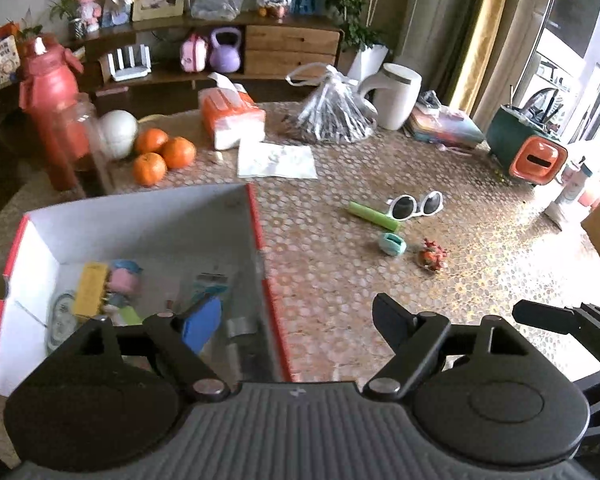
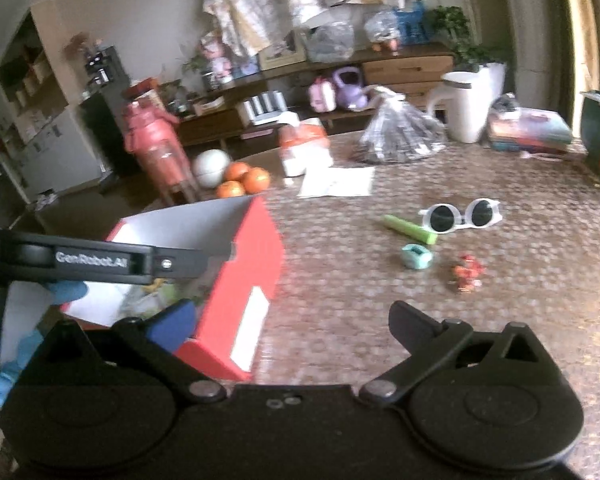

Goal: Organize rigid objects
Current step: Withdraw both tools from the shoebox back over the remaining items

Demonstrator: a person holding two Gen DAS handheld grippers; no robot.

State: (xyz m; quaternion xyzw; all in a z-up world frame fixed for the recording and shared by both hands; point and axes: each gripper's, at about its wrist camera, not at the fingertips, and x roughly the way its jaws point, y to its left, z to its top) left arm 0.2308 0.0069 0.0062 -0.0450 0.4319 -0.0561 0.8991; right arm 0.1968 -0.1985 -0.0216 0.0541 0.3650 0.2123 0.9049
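Nearest the lens, the left claw [image 1: 296, 320] stands released, nothing between its jaws, its left finger over the open red-and-white box [image 1: 256, 216] and its right finger over the patterned counter [image 1: 340, 280]. Inside the box lie several small things, among them a yellow block [image 1: 90, 288] and a pink-and-blue piece [image 1: 125, 280]; the rest are too blurred to name. The right claw [image 2: 292, 320] is likewise spread wide and empty, just beside the box's red side. A blue-gloved hand [image 2: 66, 290] shows at the left edge of the right wrist view. Further out on the counter lie a green tube [image 1: 374, 216] touching white sunglasses [image 1: 416, 204], with a teal clip [image 1: 392, 243] and a small red trinket [image 1: 432, 258] near them. Three oranges [image 1: 162, 156] sit beyond the box, beside a white ball [image 1: 118, 132].
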